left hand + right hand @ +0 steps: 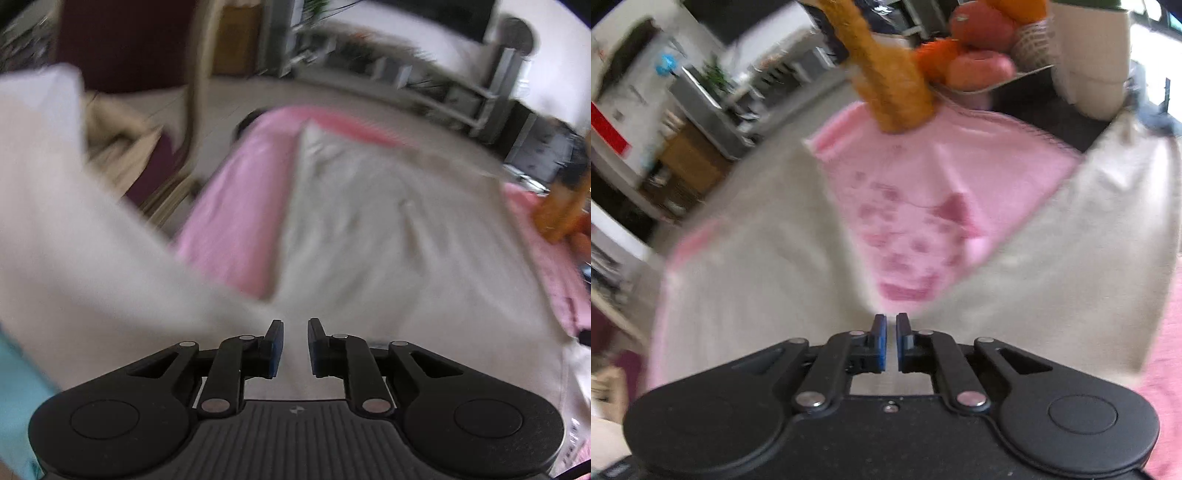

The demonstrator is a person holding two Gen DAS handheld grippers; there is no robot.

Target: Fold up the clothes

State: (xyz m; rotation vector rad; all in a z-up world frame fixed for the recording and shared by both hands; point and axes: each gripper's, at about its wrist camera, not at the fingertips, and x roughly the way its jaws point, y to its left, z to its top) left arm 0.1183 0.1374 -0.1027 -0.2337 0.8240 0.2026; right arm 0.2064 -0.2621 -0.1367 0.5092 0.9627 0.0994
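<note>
Looking at left wrist view first: my left gripper (295, 347) has the jaws apart with a clear gap, and I see no cloth between the pads, so I read it as open. It hovers over the garment (369, 240), a cream piece lying on a pink cloth (236, 206) which covers the table. One part of the garment rises up at the left side of the frame, blurred, so it seems lifted, but I cannot tell what holds it. Risk here, in my judgement: the frame is much smeared, so things move fast, and the lifted part can flop back crooked or drag the pink cloth w/ it.

Right wrist view: my right gripper (891, 341) has the pads nearly together, only a thin slit between. Cream fabric comes up close to the tips, but I cannot tell if an edge is pinched or not. The garment (757, 258) spreads to both sides of the tips, w/ a V-shaped gap where the pink cloth (923, 206) shows its darker printed pattern. Behind stand an orange plush (890, 74), a bowl of fruit (979, 62) and a white pot (1089, 66), all near the far edge of the cloth. If the fold swings too far fwd, it can hit these.

The garment looks thin, soft, wrinkled, not yet a neat rectangle.
</note>
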